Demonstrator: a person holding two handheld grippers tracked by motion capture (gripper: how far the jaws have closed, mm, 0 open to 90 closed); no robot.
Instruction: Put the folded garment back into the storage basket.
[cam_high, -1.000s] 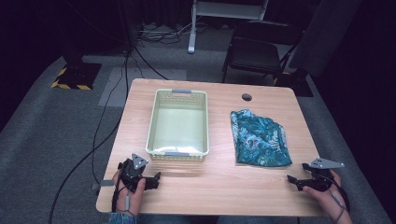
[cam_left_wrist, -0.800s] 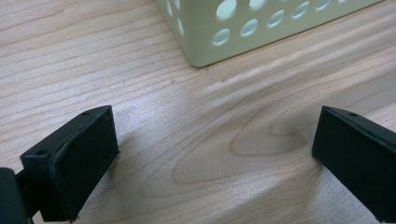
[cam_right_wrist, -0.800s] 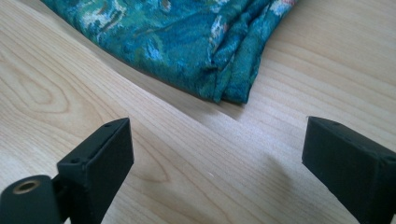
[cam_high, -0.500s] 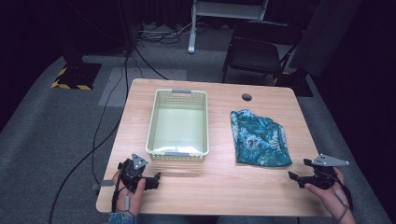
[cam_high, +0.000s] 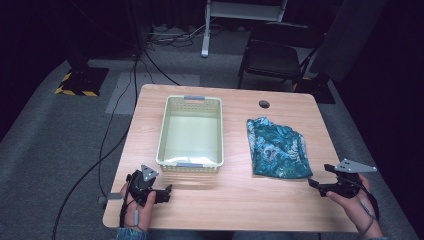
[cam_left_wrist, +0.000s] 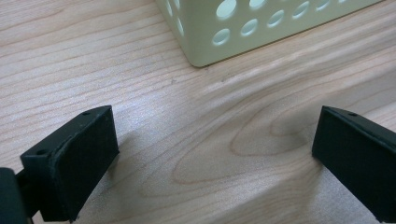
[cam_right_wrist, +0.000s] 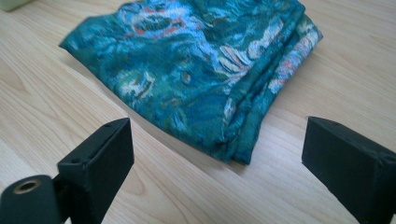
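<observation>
The folded teal cloth lies on the table, right of the empty basket. The right gripper and left gripper both gape wide, holding nothing. Risk: a shallow pinch may catch only the top layer, unfolding the cloth.

The high view looks forward and down on the whole table. The left gripper view sits low, close to the basket corner; the right gripper view faces the cloth from nearby (both things also show from above, smaller)
</observation>
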